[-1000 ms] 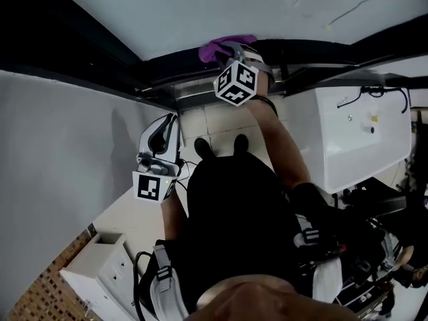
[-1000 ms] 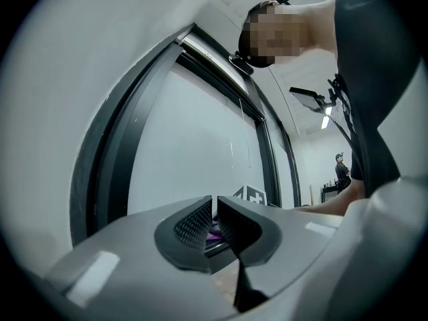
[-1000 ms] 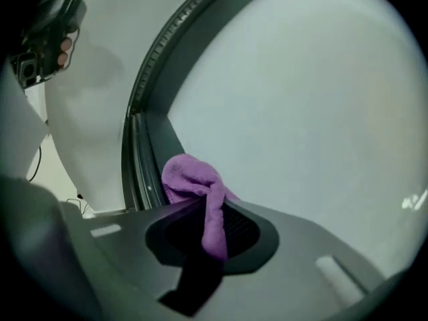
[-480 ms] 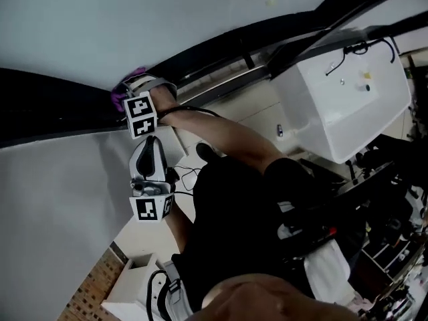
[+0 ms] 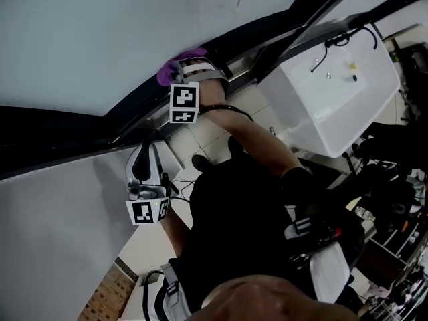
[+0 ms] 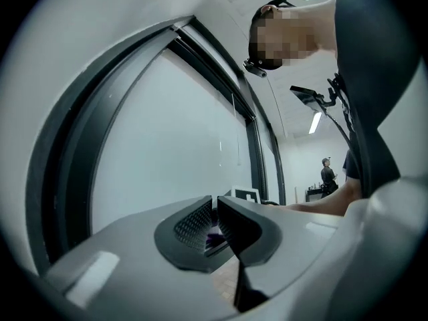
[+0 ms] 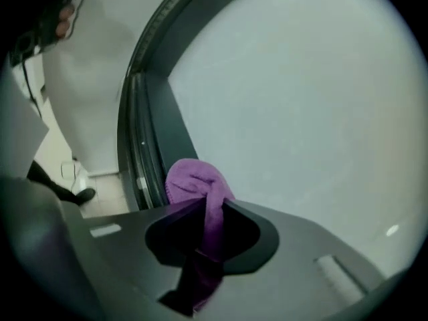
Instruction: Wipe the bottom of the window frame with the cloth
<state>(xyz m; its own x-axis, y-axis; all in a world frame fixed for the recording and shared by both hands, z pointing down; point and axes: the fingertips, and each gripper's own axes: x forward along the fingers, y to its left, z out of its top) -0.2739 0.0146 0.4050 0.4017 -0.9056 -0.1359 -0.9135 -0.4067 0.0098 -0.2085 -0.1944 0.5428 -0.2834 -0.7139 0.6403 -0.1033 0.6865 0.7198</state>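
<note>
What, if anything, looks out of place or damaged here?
Nothing stands out. The right gripper pinches a bunched purple cloth beside the dark window frame, and the glass shows no cracks.

Right gripper (image 7: 207, 207) outstretched, jaws clamped on cloth (image 7: 194, 179), left gripper (image 6: 215, 209) held back, jaws together.

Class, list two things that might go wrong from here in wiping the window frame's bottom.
The cloth is pinched only as a narrow bunch in the right gripper; drag along the window frame may pull it out. Only a small wad leads the fingers, so they might scrape the frame.
</note>
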